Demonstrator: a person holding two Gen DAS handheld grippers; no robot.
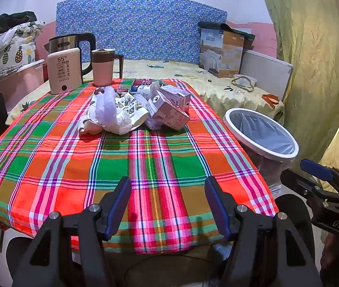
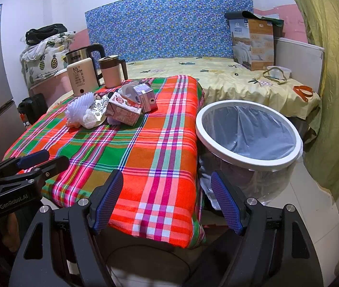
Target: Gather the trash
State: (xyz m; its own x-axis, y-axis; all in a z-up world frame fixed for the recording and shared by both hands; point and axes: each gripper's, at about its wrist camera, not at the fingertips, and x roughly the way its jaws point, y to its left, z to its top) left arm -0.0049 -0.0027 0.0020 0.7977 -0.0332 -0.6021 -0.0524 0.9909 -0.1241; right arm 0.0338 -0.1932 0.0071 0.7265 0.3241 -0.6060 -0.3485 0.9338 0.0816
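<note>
A heap of trash lies at the far middle of the plaid tablecloth (image 1: 145, 162): a white foam net (image 1: 108, 110), a crumpled paper cup (image 1: 134, 113), pinkish drink cartons (image 1: 169, 112) and a small box (image 1: 177, 96). The same heap shows in the right wrist view, with the foam net (image 2: 82, 108) and cartons (image 2: 124, 112). A white-rimmed bin (image 1: 261, 135) (image 2: 248, 131) with a grey liner stands on the floor at the table's right side. My left gripper (image 1: 168, 203) is open over the table's near edge. My right gripper (image 2: 167, 201) is open near the table's front right corner, beside the bin.
A kettle (image 1: 73, 45), a cream warmer box (image 1: 65, 73) and a pink mug (image 1: 103, 67) stand at the table's far left. Behind is a bed (image 2: 217, 76) with a cardboard box (image 2: 253, 44). A yellow curtain (image 1: 313, 59) hangs on the right.
</note>
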